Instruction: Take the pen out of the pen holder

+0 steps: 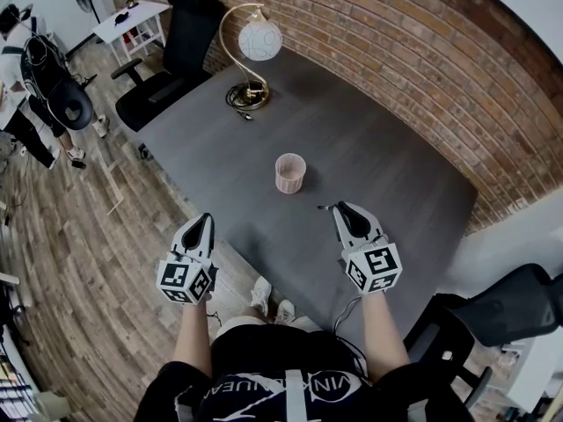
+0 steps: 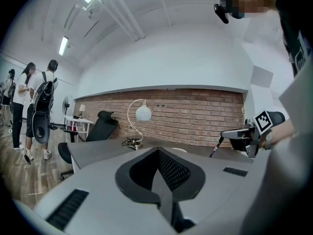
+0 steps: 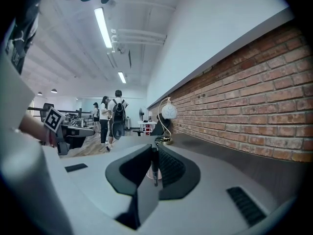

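Brick-walled office with a wood-look floor; grey desk (image 1: 387,174) set against the bricks. At the far corner of the desk, a globe-shaded lamp (image 1: 251,51) with a black office chair (image 1: 171,51) just beyond that end. Near the middle of the desk, upright and apart from both tools, a pink pen holder (image 1: 289,172), with nothing visibly standing in it.

Over the near right part of the desk, the right gripper (image 1: 339,207), clenched on a slim dark pen (image 1: 325,207). Pen crosswise between the pads, one end poking out toward the holder, clear of its rim and off the desktop. Over the near edge on the left, the left gripper (image 1: 206,221), pinched together on nothing, well away from holder and pen.

Judged from this: extraction itself done, pen already out and carried toward the near side. Next, probably a gentle lowering to bare desk short of the near edge, then easing the pads apart only once the pen lies flat. Worth watching for a roll toward the edge.
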### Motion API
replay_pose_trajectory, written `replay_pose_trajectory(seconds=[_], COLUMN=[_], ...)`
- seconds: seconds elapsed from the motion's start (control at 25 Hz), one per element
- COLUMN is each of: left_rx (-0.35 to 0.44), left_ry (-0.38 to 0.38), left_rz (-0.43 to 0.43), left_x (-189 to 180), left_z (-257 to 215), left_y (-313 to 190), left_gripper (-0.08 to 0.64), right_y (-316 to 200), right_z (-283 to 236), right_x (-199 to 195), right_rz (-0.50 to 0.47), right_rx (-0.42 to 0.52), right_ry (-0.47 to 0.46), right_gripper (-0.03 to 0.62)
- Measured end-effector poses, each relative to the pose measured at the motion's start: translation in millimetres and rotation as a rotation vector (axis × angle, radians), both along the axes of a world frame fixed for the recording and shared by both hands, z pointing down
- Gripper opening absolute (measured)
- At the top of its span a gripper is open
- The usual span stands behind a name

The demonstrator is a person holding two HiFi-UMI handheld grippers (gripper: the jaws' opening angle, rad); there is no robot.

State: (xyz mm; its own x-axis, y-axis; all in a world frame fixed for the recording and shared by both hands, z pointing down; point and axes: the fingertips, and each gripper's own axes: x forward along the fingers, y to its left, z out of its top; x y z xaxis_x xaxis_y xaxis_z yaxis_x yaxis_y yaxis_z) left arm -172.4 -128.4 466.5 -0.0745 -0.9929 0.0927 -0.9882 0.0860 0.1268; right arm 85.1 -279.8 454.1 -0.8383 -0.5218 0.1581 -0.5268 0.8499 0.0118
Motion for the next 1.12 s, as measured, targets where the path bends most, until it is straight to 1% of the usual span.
replay_pose_trajectory(seconds=[0.64,1.12], left_rx=[0.025,0.021], left_ry=[-0.012,-0.011], left_rz=[-0.007,-0.011], left_x=[4,6], left_z=[-15,-15], left_y=[7,7], left_gripper=[0.015,0.015], right_y=[6,6], right_z=[-6,-7], right_x=[11,13], right_rz=[0.011,0.003], right_rx=[-0.009,-0.015], right_ry=[-0.028,-0.043], right_gripper=[0.054,0.054])
